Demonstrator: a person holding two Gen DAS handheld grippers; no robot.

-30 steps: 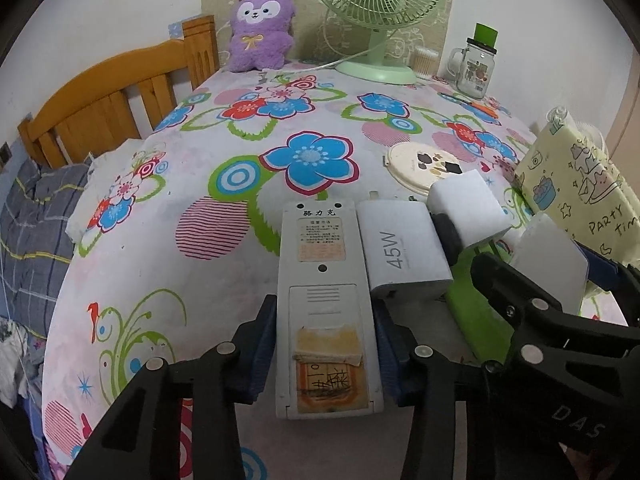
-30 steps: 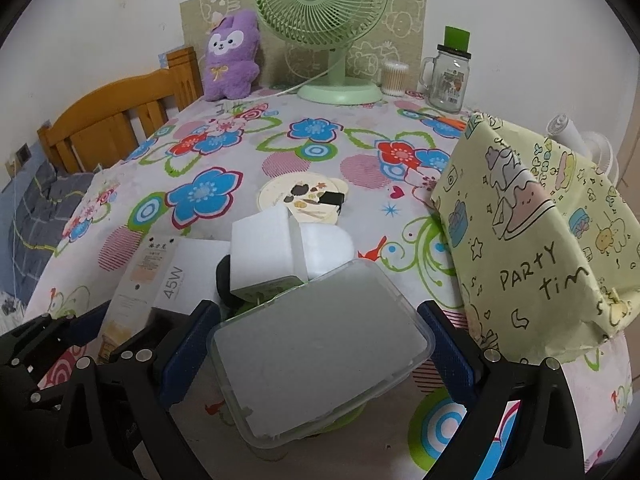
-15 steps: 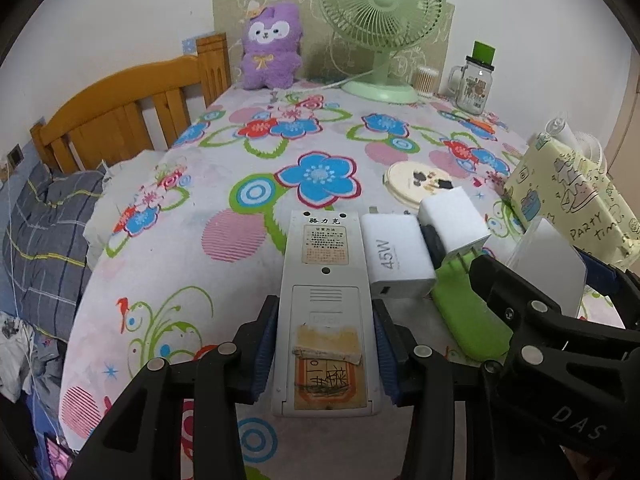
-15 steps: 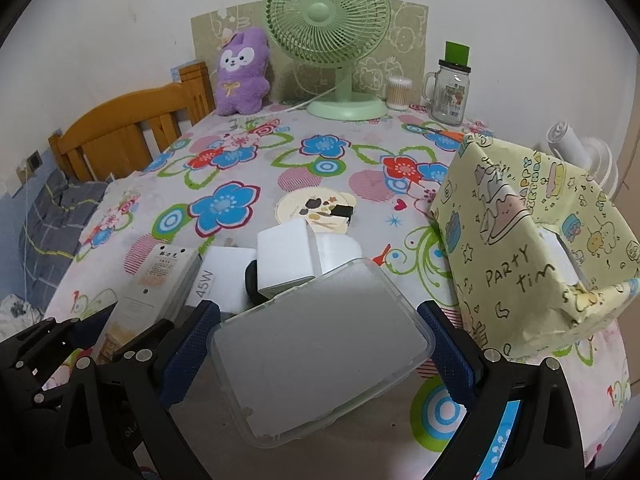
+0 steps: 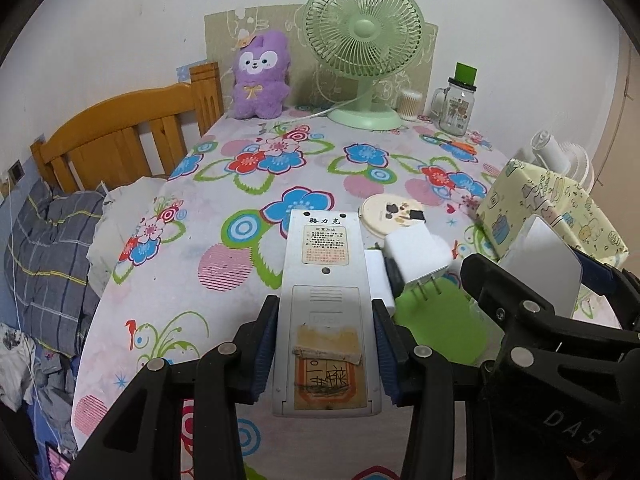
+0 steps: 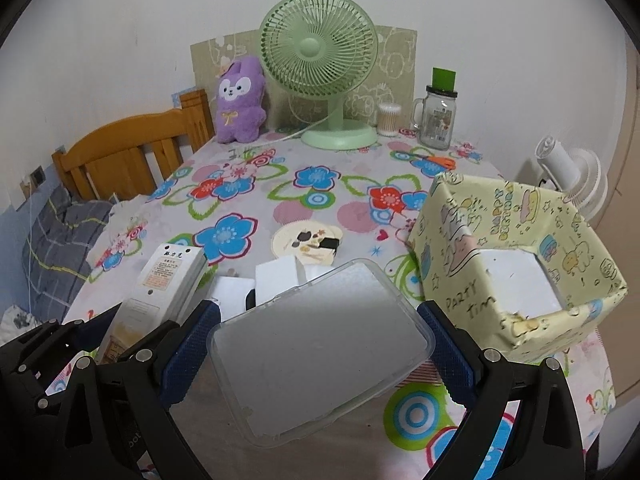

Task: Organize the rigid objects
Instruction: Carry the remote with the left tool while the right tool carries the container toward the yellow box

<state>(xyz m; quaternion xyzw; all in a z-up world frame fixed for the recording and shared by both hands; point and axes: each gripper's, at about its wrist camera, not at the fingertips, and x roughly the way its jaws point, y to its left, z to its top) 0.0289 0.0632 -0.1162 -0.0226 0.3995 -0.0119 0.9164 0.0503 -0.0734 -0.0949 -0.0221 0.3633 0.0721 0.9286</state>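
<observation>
We hold the remote in the left gripper, pads clamped on its lower sides, its far end raised above the table. The right gripper grips the clear lid across its width. The box stands open just right of the lid. Risks: the remote is gripped near one end and may pivot or slip; the lid is thin and may flex out; both loads crowd the chargers below and could knock them.
</observation>
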